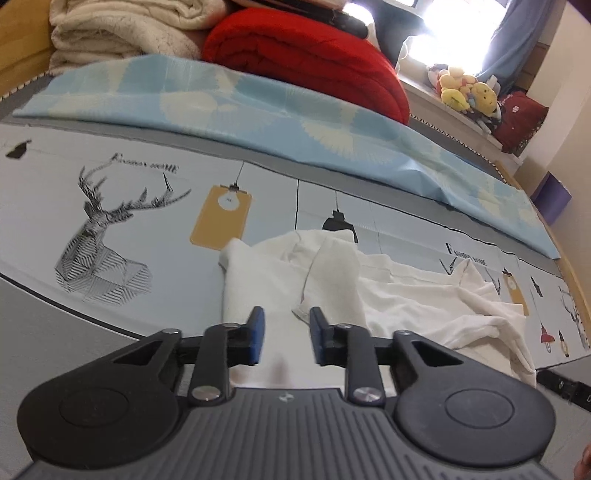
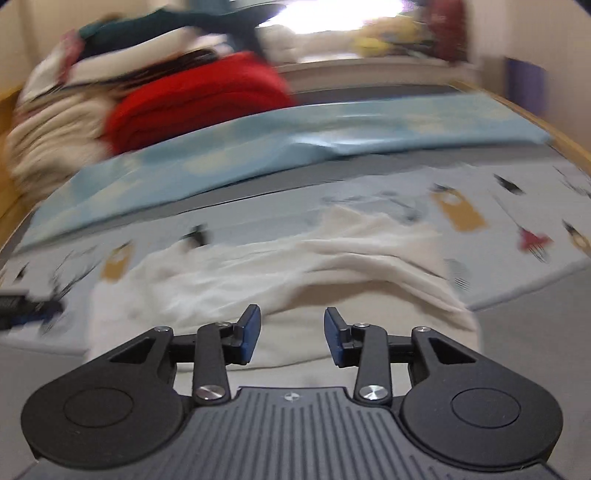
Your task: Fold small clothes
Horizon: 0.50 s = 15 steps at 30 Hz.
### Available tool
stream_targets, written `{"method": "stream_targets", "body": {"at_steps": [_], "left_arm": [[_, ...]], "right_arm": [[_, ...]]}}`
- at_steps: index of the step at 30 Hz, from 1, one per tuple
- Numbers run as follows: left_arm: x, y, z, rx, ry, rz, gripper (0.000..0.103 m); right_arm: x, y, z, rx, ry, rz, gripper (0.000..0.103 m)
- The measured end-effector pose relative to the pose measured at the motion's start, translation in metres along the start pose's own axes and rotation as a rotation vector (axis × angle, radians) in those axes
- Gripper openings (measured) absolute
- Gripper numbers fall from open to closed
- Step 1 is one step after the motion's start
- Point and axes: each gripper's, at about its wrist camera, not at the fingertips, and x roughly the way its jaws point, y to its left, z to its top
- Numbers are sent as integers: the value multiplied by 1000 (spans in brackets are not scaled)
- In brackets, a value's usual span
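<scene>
A bed (image 1: 110, 147) with a printed sheet of deer and lamps carries everything. Along its far edge lies a pale blue patterned cover (image 1: 258, 107), with a rolled red blanket (image 1: 306, 55) and cream blankets (image 1: 122, 33) at the far left corner. A crumpled white garment (image 1: 369, 295) lies near the bed's near edge, in front of both grippers. The left gripper (image 1: 286, 332) and right gripper (image 2: 291, 334) hover over it, jaws parted, holding nothing.
</scene>
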Motion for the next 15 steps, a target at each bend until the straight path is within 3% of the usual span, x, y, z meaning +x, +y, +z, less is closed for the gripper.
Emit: {"method": "stream_targets", "body": {"at_steps": [2,4,6,11,15], "left_arm": [[12,-2,0,-15,1,1,25],[26,-5,0,-31,7,1,25],[39,-8,-1,-45,18,1,25],[71,-23,-1,4,-8,39,25],[91,-23,0,-5,3,53,26]], "right_arm": [[8,-17,1,77,38,-17,41],[15,-24,2,85,35,20,40],[26,-32,4,82,62,-14,40],[45,-59,12,221,96,-8,40],[46,-62,18,201,89,-33,40]]}}
